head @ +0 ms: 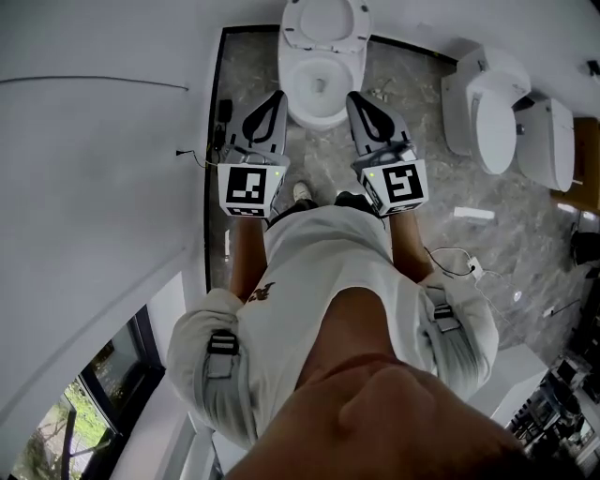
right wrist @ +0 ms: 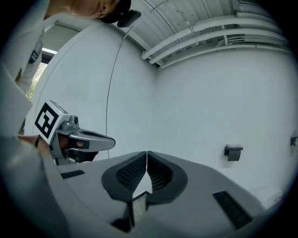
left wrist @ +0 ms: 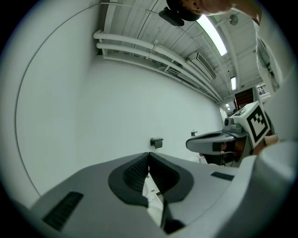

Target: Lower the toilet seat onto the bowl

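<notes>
Toilet seat (head: 291, 23) recorded in the raised position, standing up behind the bowl (head: 323, 117) at the top centre of the head view, its opening facing the person. Seat not resting on the bowl rim. Water is seen inside the bowl.

Left hand-held gripper (head: 278, 95) is held just before the bowl's left side and right hand-held gripper (head: 354, 97) just before its right side, both pointed toward the toilet. Neither is seen touching the seat or the bowl. Marker cubes are carried at the near end of each.

Left gripper view: jaws closed, ribbed pads brought together, nothing between them. A white wall (left wrist: 116, 102) fills the view ahead, with a small dark wall fitting (left wrist: 156, 142) mounted on it; the right hand-held gripper is seen at the right.

Right gripper view: jaws likewise closed and empty, pads meeting at the tips. The same fitting is seen low on the wall at the right, and the left hand-held gripper at the left.

Grey marbled floor (head: 525, 253) noted under the toilet. A second toilet (head: 492, 112) stands well apart to the right, and a thin cable (head: 450, 253) lies on the floor near the person's right side.
</notes>
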Tool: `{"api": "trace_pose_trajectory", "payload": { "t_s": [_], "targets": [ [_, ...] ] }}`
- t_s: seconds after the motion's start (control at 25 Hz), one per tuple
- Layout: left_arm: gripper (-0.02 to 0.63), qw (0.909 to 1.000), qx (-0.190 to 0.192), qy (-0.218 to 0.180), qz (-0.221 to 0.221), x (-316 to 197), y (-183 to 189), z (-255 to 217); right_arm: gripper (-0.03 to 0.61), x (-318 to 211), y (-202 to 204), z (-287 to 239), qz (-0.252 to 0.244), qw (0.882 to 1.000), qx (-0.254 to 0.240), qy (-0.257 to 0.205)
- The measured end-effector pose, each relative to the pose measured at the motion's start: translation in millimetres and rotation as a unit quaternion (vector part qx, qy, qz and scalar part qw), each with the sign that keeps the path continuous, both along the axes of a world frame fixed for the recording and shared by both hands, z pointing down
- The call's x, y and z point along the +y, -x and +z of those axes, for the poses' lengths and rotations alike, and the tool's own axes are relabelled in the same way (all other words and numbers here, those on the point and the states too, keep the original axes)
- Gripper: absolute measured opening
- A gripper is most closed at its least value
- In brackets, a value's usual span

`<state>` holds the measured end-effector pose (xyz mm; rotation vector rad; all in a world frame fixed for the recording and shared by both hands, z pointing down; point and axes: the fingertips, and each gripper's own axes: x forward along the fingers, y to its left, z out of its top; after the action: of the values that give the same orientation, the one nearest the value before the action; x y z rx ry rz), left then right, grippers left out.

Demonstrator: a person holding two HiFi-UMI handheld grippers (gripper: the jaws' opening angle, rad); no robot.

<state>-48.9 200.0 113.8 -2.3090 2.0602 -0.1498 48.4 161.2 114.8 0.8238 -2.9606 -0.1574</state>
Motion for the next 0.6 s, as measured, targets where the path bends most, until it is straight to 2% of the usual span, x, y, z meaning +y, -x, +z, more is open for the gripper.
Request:
{"api": "trace_pose_trajectory", "payload": {
  "t_s": [0.28,0.6],
  "targets": [
    [0.023,0.9996,0.007,0.003,0.029,-27,30,10,0.021,-18,21,9,0.038,0.999,0.013,0.002],
    [0.023,0.9987,0.013,0.01,0.049,-75,40,20,0.021,-63,27,18,0.062,0.998,0.017,0.01]
  ]
}}
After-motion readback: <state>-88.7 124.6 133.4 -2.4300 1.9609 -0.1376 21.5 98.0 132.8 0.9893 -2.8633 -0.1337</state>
